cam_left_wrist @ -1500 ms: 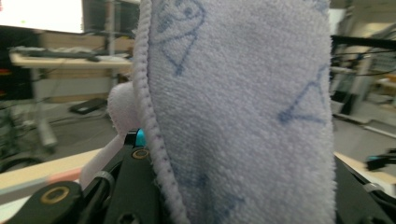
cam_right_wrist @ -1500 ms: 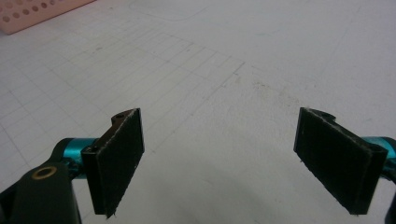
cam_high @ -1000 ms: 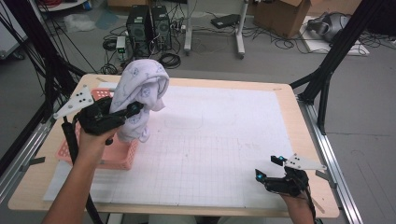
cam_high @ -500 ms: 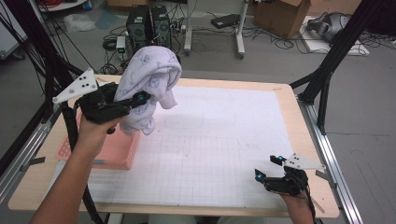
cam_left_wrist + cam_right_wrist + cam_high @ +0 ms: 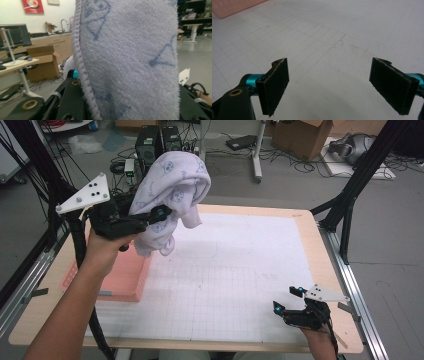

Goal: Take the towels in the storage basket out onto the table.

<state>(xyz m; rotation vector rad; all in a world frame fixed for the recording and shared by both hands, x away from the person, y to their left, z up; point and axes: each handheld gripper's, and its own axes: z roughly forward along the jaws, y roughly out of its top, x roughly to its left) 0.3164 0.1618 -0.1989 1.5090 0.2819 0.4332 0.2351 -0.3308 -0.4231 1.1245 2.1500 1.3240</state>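
Gripping a lavender printed towel (image 5: pixel 172 195) above the pink basket (image 5: pixel 122 280), the left gripper (image 5: pixel 150 217) holds it bunched; the right gripper (image 5: pixel 287 301) gapes wide, empty, near the table's front right corner.

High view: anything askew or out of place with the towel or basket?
Nothing looks damaged or spilled. The towel hangs bunched from the left gripper, lifted clear above the pink basket at the table's left edge. The right gripper rests open near the front right corner.

Grey floor (image 5: pixel 280 190) w/ cables, PC towers (image 5: pixel 159 142), cardboard box (image 5: pixel 299 135); sink counter (image 5: pixel 53 41) by wall.
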